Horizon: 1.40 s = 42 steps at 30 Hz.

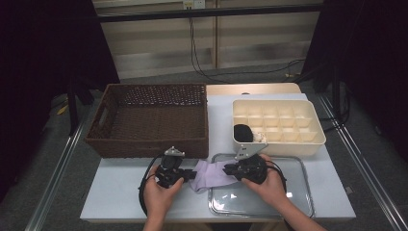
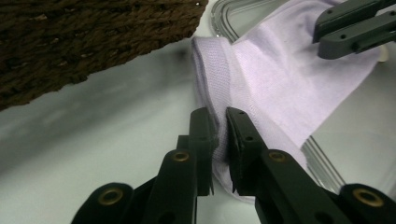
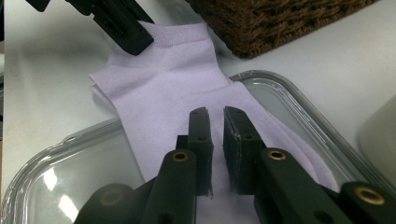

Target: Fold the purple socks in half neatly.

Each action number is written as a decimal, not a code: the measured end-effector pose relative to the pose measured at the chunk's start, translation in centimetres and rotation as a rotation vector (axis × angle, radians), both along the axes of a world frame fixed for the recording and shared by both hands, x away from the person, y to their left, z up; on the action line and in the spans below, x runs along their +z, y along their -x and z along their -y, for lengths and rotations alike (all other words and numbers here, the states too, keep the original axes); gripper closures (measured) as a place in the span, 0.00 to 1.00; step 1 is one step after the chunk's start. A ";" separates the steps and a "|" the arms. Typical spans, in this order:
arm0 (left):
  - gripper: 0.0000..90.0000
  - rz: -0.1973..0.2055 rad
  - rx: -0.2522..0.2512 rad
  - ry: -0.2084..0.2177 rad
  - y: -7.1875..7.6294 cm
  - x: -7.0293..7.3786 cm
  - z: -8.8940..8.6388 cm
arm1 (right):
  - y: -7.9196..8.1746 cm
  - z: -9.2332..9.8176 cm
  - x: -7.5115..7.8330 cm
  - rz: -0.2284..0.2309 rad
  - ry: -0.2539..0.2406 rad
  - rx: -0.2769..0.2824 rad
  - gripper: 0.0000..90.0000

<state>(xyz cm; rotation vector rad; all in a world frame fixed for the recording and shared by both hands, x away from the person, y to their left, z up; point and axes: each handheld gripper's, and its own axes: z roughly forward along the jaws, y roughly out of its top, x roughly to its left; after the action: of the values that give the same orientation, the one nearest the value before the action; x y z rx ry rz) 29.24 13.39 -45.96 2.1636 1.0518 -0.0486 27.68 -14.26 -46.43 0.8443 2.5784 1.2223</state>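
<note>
A pale lilac sock (image 1: 211, 175) lies across the white table and the left rim of a clear tray (image 1: 293, 202). My left gripper (image 1: 192, 174) is at the sock's cuff end. In the left gripper view its jaws (image 2: 219, 112) are pinched on the folded cuff of the sock (image 2: 289, 84). My right gripper (image 1: 227, 169) is at the sock's other end, above the tray. In the right gripper view its jaws (image 3: 215, 111) stand a thin slit apart over the sock (image 3: 177, 88), which lies flat beneath them.
A dark wicker basket (image 1: 149, 120) stands just behind my left hand. A cream divided box (image 1: 315, 144) sits behind the tray, with a black bundle (image 1: 243, 133) in its near-left cell. Bare white table lies left of my left hand.
</note>
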 end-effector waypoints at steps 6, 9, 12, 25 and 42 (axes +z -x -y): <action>0.90 -0.022 0.004 0.023 -0.2 0.2 -0.2 | -0.1 -0.5 0.2 -0.005 -0.009 0.027 0.99; 0.90 -0.033 0.005 0.030 -0.2 0.2 -0.1 | -0.1 -0.9 0.0 -0.010 0.004 0.037 0.99; 0.90 -0.046 -0.002 0.048 -0.2 0.5 -0.3 | -0.2 -1.5 -0.4 -0.026 0.008 0.050 1.00; 0.90 -0.071 -0.008 0.101 -0.2 2.3 -1.1 | -0.3 -4.1 -0.8 -0.043 0.025 0.087 1.00; 0.90 -0.115 -0.022 0.058 -0.6 4.0 -1.6 | -0.5 -9.2 -1.6 -0.095 -0.005 0.140 1.00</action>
<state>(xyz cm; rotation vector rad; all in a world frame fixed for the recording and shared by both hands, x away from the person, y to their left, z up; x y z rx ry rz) 29.88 15.02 -41.94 2.1409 1.0773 -0.2131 28.21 -5.06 -48.00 0.7509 2.7527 1.2544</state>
